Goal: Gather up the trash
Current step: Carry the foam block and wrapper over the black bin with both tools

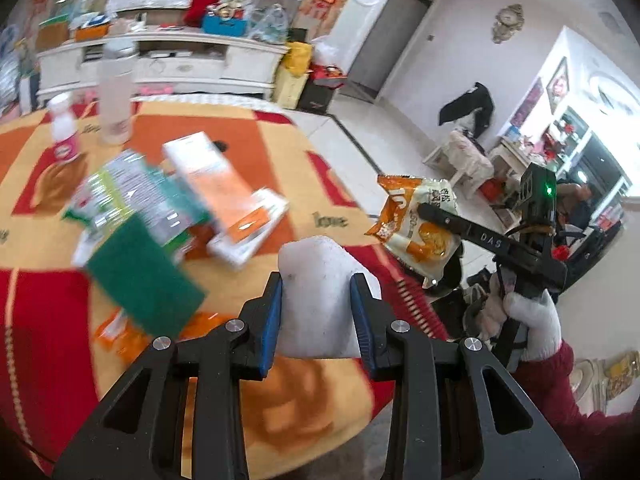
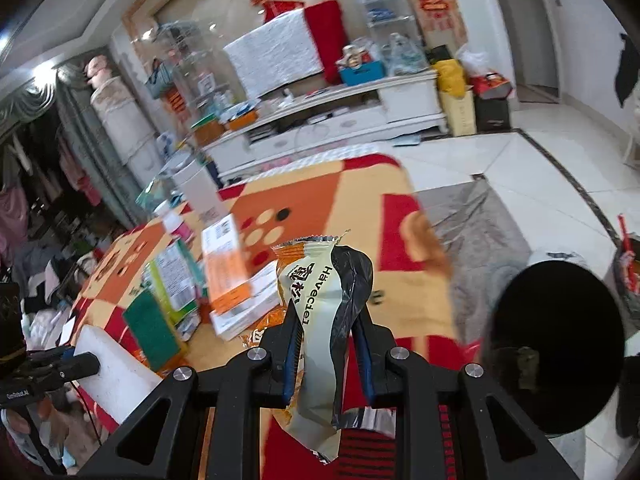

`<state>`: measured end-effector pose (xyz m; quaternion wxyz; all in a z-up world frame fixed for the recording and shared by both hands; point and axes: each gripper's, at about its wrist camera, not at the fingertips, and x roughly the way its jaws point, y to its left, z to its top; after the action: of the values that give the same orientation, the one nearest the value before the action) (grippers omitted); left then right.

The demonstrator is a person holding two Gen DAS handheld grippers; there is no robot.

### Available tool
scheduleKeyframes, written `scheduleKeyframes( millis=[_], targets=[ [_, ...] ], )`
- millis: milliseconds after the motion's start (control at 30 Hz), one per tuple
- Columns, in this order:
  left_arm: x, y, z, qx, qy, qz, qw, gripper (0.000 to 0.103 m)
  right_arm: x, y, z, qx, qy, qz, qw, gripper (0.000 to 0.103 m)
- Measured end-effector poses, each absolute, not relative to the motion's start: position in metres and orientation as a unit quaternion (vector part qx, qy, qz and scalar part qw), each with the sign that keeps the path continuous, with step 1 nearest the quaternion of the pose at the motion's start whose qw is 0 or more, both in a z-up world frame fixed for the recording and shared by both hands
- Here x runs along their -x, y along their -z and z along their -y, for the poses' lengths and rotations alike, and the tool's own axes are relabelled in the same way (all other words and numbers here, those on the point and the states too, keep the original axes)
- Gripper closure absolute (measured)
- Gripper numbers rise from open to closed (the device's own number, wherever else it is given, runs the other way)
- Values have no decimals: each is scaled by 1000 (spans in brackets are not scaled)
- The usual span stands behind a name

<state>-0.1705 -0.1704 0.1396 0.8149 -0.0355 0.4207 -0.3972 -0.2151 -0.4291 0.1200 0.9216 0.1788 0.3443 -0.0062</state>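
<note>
White foam block clamped in left gripper, snack wrapper pinched in right gripper

Left gripper clamps a white foam block — right gripper pinches a snack wrapper.

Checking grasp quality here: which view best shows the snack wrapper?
The right wrist view: the snack wrapper fills the centre, pinched in the right gripper, its print readable. The left wrist view shows the same wrapper smaller, off to the right, from its orange side, partly crossed by a gripper finger.
</note>
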Motion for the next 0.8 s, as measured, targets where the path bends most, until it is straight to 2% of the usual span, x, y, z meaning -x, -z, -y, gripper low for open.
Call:
scheduleKeyframes(
  millis=[367, 800],
  targets=[
    [155, -142, 257, -4, 411, -396, 821, 72, 236, -130, 484, -182, 70, -332, 923, 80],
    [146, -129, 325, -36, 413, -394, 820, 72, 249, -120, 516, -188, 108, -341, 915, 80]
  ],
)
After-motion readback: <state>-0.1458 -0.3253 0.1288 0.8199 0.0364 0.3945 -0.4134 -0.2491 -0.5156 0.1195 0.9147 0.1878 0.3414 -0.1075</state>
